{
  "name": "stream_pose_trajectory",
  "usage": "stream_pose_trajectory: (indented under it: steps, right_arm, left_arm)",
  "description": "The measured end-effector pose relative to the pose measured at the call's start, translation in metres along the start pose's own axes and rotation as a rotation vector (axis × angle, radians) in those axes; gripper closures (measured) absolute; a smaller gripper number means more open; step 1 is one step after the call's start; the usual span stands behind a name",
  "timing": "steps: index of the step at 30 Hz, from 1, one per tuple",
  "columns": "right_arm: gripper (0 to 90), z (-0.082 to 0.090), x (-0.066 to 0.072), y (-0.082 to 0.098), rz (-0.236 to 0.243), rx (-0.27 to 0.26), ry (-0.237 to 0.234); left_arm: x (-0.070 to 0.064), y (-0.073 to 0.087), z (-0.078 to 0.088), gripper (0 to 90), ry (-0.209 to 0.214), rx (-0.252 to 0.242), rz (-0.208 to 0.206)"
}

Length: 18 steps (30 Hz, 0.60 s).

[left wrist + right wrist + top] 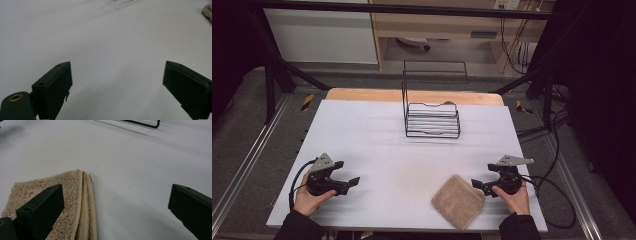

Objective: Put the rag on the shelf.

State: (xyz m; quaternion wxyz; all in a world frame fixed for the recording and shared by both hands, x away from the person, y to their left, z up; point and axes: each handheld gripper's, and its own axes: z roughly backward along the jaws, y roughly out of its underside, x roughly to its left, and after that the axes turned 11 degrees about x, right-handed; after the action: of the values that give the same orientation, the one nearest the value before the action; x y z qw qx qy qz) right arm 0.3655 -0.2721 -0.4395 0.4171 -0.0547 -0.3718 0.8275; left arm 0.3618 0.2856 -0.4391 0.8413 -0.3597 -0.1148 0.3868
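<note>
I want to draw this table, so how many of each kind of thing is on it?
Folded tan towel: 1
Black wire rack: 1
Black grippers, held in the hands: 2, the left gripper and the right gripper, both with jaws open
Total: 4 things on or over the white table

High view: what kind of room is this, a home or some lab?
Most likely a lab or recording workspace. A black frame surrounds the white table, cables trail across the floor, and a person holds a gripper in each hand beside a folded towel.
</note>
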Motion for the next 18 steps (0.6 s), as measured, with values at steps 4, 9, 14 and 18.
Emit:
stream_pose_trajectory:
  steps: [4, 9, 14, 18]
  right_arm:
    - [0.8, -0.003, 0.003, -0.003, 0.016, 0.012, -0.002]
    - [0.7, -0.007, 0.007, -0.006, 0.028, 0.018, 0.000]
    - [0.8, -0.013, 0.012, -0.010, 0.022, 0.033, -0.013]
    - [1.3, -0.017, 0.016, -0.014, 0.034, 0.040, 0.001]
  left_arm:
    - [0.001, 0.000, 0.001, 8.9, -0.004, 0.005, 0.003]
    - [0.001, 0.000, 0.000, 9.0, -0.011, 0.009, 0.001]
    - [0.001, 0.000, -0.001, 9.2, -0.010, 0.013, 0.002]
    - [0.000, 0.000, -0.001, 9.2, -0.009, 0.013, -0.001]
